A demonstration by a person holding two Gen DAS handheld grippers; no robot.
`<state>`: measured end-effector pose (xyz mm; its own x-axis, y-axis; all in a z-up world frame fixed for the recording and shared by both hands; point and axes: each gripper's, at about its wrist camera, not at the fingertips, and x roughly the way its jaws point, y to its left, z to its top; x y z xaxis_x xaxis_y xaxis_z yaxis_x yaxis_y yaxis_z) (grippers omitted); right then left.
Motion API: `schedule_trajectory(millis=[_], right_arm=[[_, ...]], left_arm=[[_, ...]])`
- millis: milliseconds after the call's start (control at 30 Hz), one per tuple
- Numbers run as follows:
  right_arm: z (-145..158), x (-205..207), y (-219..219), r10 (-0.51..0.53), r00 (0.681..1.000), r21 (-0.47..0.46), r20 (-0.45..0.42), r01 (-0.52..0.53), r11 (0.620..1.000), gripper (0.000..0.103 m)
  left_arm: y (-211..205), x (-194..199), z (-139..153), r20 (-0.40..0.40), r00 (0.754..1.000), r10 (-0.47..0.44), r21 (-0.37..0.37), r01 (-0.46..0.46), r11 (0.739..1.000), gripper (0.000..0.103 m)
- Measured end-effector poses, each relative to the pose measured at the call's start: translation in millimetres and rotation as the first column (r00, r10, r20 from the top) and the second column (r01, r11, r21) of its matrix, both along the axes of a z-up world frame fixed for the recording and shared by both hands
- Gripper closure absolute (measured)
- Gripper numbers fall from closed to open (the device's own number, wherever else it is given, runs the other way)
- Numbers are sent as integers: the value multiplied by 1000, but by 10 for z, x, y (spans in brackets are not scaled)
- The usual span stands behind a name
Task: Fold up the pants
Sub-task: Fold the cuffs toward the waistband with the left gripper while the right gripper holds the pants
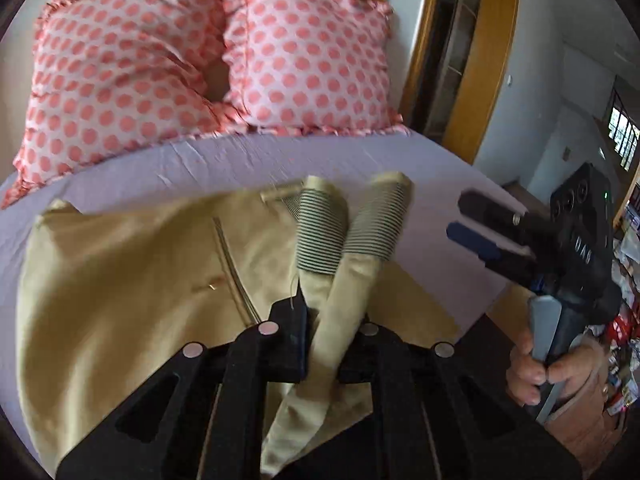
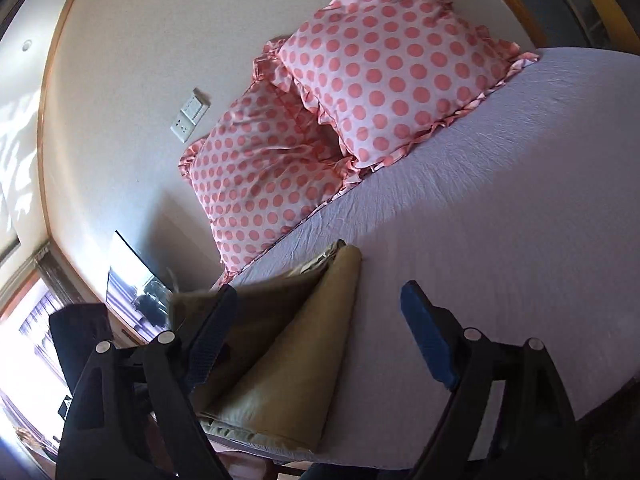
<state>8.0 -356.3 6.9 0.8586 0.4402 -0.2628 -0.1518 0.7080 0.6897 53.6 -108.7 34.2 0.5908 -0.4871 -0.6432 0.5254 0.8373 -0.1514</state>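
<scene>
Tan pants [image 1: 132,280] lie on the lilac bed sheet [image 1: 224,160], waist part to the left. Two leg ends with striped turned-up cuffs [image 1: 320,232] rise above the fabric. My left gripper [image 1: 334,344] is shut on the pants legs, which pass between its fingers. My right gripper [image 2: 316,336] is open and empty, held in the air over the bed's right side; it also shows in the left wrist view [image 1: 468,220]. In the right wrist view the pants [image 2: 288,356] lie folded at the bed's near edge, partly behind the left finger [image 2: 208,344].
Two pink polka-dot pillows [image 1: 308,56] [image 1: 116,80] lean at the bed's head against the wall. A wooden door frame [image 1: 476,60] stands right of the bed. Cluttered shelves [image 1: 624,280] are at the far right. A wall socket [image 2: 190,114] is above the pillows.
</scene>
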Motion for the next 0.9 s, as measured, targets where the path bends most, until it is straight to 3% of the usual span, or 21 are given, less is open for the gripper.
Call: schedule_trajectory(millis=[67, 167, 267, 367, 433, 500, 533, 567, 600, 667, 733, 767, 833, 900], right_arm=[[2, 10, -81, 3, 1000, 16, -5, -3, 1000, 17], [6, 63, -106, 29, 1000, 35, -10, -29, 999, 17], [-23, 181, -83, 53, 998, 76, -22, -51, 996, 17], [-80, 296, -5, 93, 995, 114, -47, -87, 990, 17], [-102, 374, 54, 129, 988, 123, -79, -119, 985, 17], [-95, 454, 123, 164, 980, 99, -111, -153, 983, 17], [-91, 510, 169, 178, 974, 75, -138, -169, 983, 17], [-94, 565, 214, 193, 968, 56, -163, -186, 981, 17], [-102, 625, 260, 210, 960, 40, -187, -207, 978, 18], [-96, 731, 352, 227, 949, -8, -219, -234, 972, 19], [-101, 826, 424, 226, 941, -57, -253, -247, 967, 26], [-105, 868, 460, 227, 937, -77, -267, -256, 964, 28], [-116, 939, 524, 235, 928, -111, -288, -276, 955, 41], [-136, 980, 576, 250, 922, -139, -296, -300, 944, 49]], left_arm=[[-63, -52, -63, 44, 999, 27, 30, -28, 999, 94], [-7, -144, 123, 124, 990, 66, -5, -66, 998, 95], [-100, -254, 218, 192, 980, 48, 3, -49, 999, 95], [-349, -246, -9, 166, 986, -9, 109, -10, 994, 94], [-371, -249, -174, 120, 992, -28, 134, 11, 991, 90], [-314, -313, -149, 128, 991, -27, 119, 11, 993, 84], [-270, -335, -102, 117, 992, -41, 100, 30, 995, 65], [-201, -377, -45, 99, 992, -71, 51, 67, 996, 36], [-120, -443, 14, 95, 990, -106, 0, 107, 994, 30], [37, -603, 118, 100, 980, -173, -58, 179, 982, 30], [253, -679, 205, 81, 979, -186, -114, 194, 974, 30], [421, -648, 250, 66, 985, -159, -149, 168, 974, 30], [850, -461, 330, 12, 1000, -28, -202, 30, 979, 29], [1394, -170, 343, -54, 984, 170, -239, -178, 955, 29]])
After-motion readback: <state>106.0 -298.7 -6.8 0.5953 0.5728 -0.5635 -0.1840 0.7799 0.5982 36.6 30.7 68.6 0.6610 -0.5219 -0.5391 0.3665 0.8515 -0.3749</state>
